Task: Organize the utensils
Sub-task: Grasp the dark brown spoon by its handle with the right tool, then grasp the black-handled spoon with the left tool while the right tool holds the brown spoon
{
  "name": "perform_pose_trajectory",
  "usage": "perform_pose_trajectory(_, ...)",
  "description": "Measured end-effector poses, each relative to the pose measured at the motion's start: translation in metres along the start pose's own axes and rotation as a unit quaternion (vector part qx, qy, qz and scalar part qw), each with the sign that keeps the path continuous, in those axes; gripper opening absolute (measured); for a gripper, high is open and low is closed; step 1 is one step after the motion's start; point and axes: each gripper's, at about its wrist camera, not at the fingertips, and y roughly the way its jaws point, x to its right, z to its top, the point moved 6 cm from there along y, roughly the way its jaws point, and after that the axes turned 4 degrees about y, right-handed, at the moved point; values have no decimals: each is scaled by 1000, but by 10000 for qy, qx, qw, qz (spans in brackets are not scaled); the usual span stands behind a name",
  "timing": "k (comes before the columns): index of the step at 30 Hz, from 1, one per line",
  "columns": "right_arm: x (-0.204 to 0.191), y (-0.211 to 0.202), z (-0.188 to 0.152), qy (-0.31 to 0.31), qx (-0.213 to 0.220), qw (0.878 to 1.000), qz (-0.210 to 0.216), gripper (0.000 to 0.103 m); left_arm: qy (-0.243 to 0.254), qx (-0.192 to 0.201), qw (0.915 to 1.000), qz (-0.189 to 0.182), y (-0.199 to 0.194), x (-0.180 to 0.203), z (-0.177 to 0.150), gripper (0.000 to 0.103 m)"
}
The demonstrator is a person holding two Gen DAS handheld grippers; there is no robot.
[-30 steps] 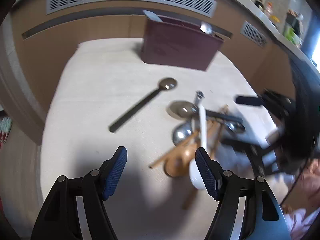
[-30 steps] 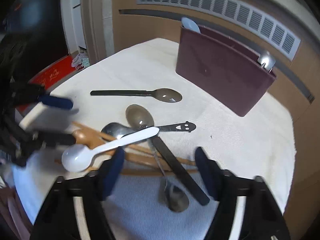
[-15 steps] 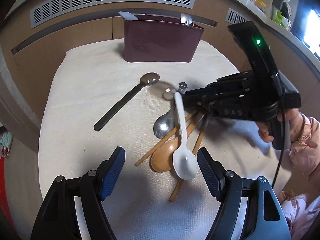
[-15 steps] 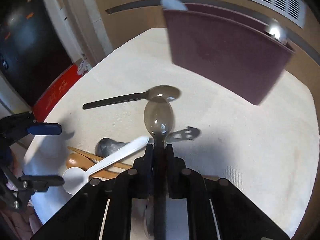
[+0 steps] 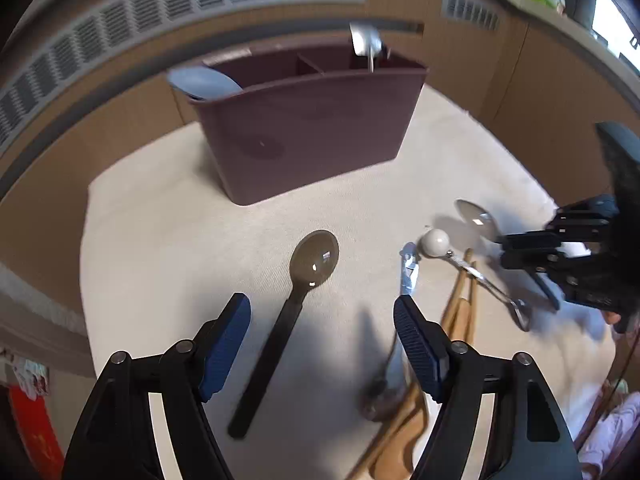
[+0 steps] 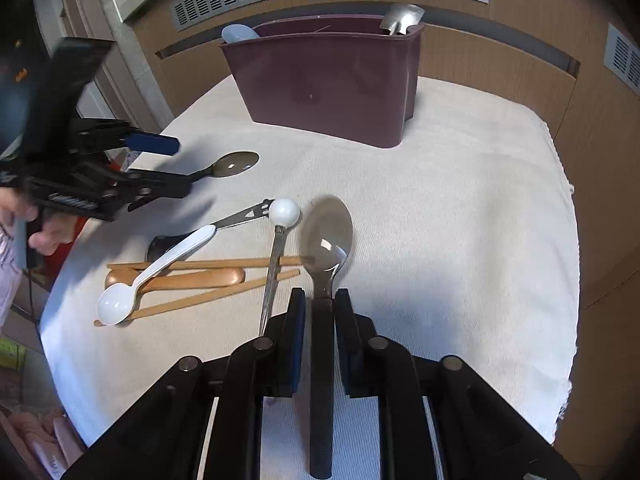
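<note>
My right gripper (image 6: pixel 320 312) clamps a dark-handled spoon (image 6: pixel 326 236) (left gripper (image 5: pixel 322 320) open); next, the maroon caddy (image 6: pixel 332 76) ahead.

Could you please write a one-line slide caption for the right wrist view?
Right gripper shut on a dark spoon, facing the maroon caddy across a cloth-covered table.

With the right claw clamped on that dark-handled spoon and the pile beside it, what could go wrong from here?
1. The right claw grips the dark-handled spoon near its bowl, so the long handle trailing behind may swing or slip.
2. The ball-ended metal utensil lies right beside the grip and could be dragged.
3. The left claw straddles the second dark spoon; both heading to the maroon caddy might collide.
</note>
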Motion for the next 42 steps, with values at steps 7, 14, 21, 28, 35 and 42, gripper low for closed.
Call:
perform_pose_trajectory(7,8,-5,-2,-121,214,9996,-164,32,-439,-770,9957,278,21,-15,-16,71)
perform_pose_trajectory(14,-1,22,22,-330,59,9986,-414,32,-868,-978,9892,-658,11,13,-37,71)
perform_pose_trajectory(21,-3,34,28,-363,-54,9967,-728,33,-653,-928,9898,-860,2,40,-30,71)
perform_pose_trajectory(28,-2,14,18,-320,89,9965,-767,29,-431,-609,9969,246,19,16,16,66)
perform_pose_trajectory(35,8,2,11,-163,135,9973,-705,29,-407,-1057,9934,165,52,19,31,45)
perform_pose_trajectory(42,5,1,8,-178,190,9975,-658,29,-410,-1093,9929,220,56,20,33,41)
